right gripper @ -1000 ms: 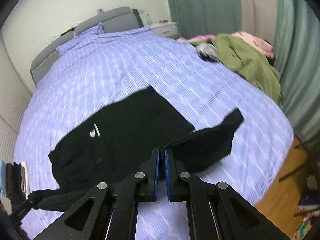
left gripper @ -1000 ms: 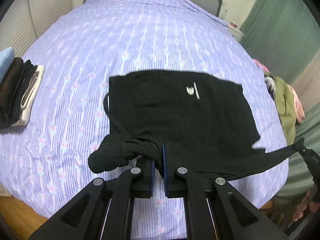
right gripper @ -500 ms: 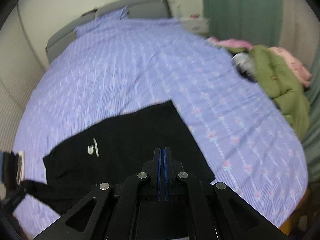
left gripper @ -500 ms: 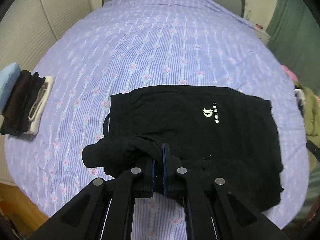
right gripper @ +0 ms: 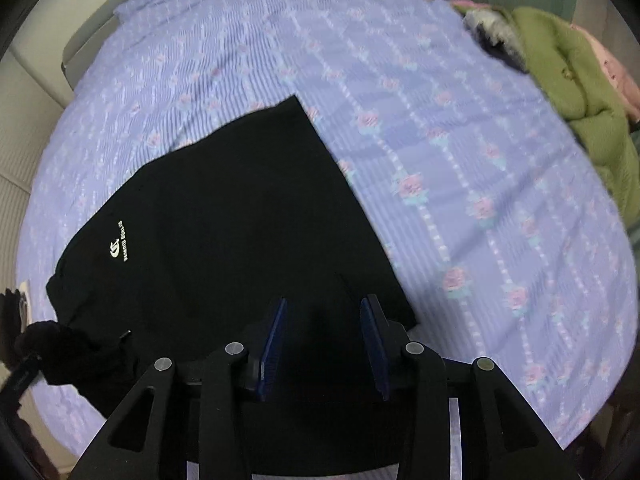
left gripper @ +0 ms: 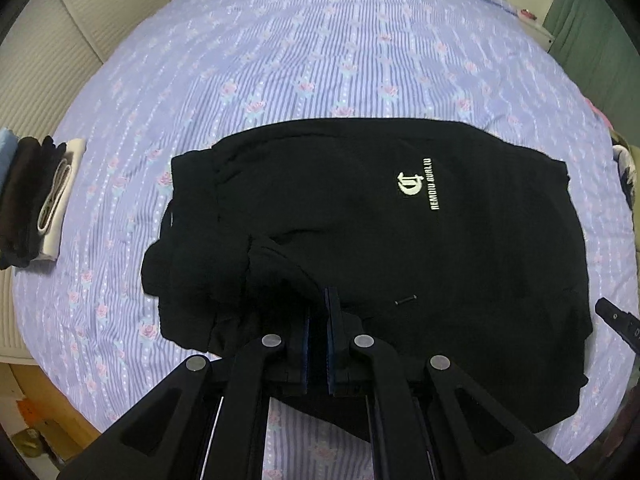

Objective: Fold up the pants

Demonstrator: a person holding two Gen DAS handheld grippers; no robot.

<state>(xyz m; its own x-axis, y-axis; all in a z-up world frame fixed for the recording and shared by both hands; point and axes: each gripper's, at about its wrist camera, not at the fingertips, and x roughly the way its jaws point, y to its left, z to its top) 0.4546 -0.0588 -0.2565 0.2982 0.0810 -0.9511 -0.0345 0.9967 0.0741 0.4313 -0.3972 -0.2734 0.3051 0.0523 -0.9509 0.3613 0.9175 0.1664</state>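
- Mid-fold on a lilac floral bedsheet (left gripper: 320, 60): one pair of black sweatpants (left gripper: 380, 240), white chest-style logo (left gripper: 416, 184) up, lying doubled near the bed's front edge.
- Left gripper (left gripper: 318, 320) pinching a bunched black fold at the waist end, blue pads nearly pressed together.
- Right gripper (right gripper: 324, 336) spread wide over the opposite end, gripping nothing.
- Likely next: releasing the left pinch, flattening the bunched corner, then taking both ends for another fold.
- Counted: two grippers, one pair of pants, one stack of folded clothes (left gripper: 36, 200) at the left edge, one heap of green and pink garments (right gripper: 568, 80) at the right.
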